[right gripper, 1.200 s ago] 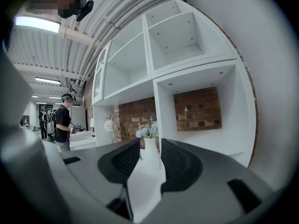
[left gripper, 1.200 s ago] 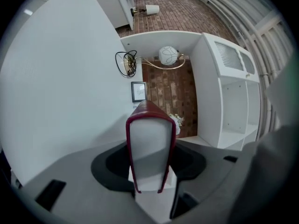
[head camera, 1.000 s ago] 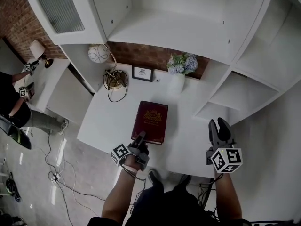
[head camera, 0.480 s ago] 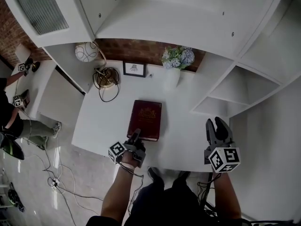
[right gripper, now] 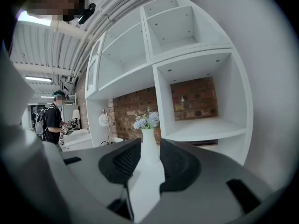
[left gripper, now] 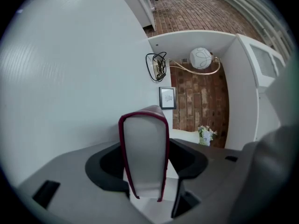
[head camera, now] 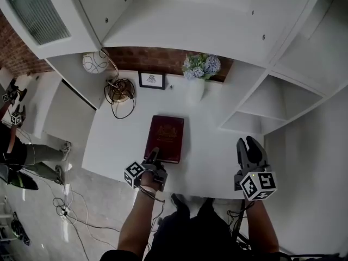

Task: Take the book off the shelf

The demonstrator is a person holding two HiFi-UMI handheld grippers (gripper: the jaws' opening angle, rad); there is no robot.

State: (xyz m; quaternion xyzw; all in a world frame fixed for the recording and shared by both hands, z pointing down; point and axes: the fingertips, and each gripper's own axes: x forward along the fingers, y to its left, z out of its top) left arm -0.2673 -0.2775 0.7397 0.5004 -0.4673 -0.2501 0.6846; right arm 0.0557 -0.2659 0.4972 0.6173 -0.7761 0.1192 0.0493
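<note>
A dark red book (head camera: 166,137) with a gold emblem lies flat on the white tabletop (head camera: 117,140). My left gripper (head camera: 155,155) is at the book's near left corner. In the left gripper view the book's page edge (left gripper: 144,157) stands between the jaws of the left gripper (left gripper: 147,171), which are opening and no longer clamp it. My right gripper (head camera: 249,145) hovers over the table's near right corner, apart from the book. Its jaws are closing on nothing in the right gripper view (right gripper: 144,164).
At the back of the table stand a white vase of flowers (head camera: 197,75), a small picture frame (head camera: 151,80), a wire ornament (head camera: 119,89) and a globe lamp (head camera: 93,62). White shelf cubbies (head camera: 272,107) flank the right. A person (head camera: 16,145) works at the far left.
The head view has shifted a little. The book stays in the same place on the table, and both grippers keep their positions beside it.
</note>
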